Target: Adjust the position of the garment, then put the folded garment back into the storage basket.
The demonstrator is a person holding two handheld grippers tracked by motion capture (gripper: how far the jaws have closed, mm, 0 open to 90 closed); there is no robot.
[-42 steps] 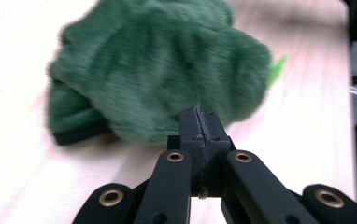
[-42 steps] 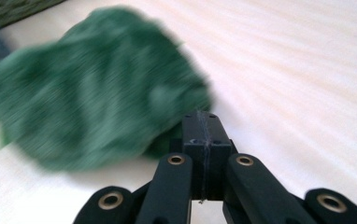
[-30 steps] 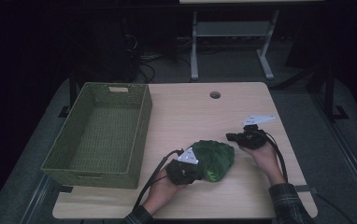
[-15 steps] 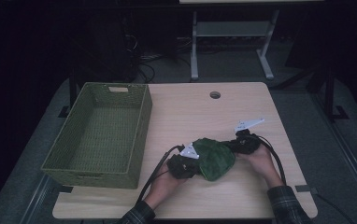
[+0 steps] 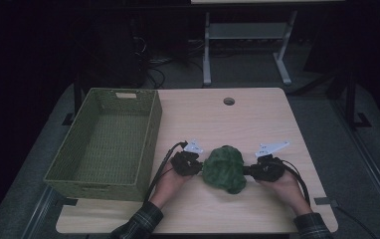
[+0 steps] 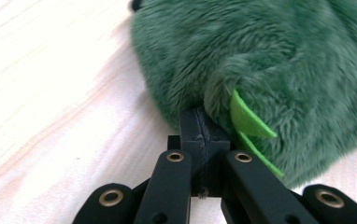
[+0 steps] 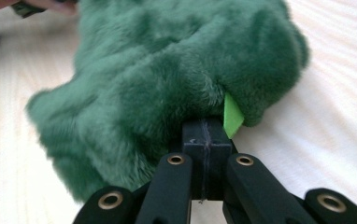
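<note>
Green plush toy sits on the bench, squeezed btwn the two hand-held grippers: left hand-held gripper on one side of it, right hand-held gripper on the opposite side, tips pointing toward each other w/ the toy in the middle. Woven green basket stands on the bench on the outer side of the left hand-held gripper, near it but apart, w/ bare bench in the gap. Round cable hole in the bench lies well beyond both tips, far side. Past the bench edge, floor w/ a metal stand and some cables, dark and hard to read. Black cable trails back from the left unit along the forearm; plaid sleeves at the near bench edge. Left gripper view: jaws pressed fully together, tips buried in the fur of the toy, a fold of plush pinched there; bright green felt bits stick out just beside the tips. Right gripper view: same story, jaws closed tight w/ the tips in the fur of the toy, a small green felt tab right next to the tip; other hand visible far behind the toy. Toy's underside rests on the bench in both gripper views.
</note>
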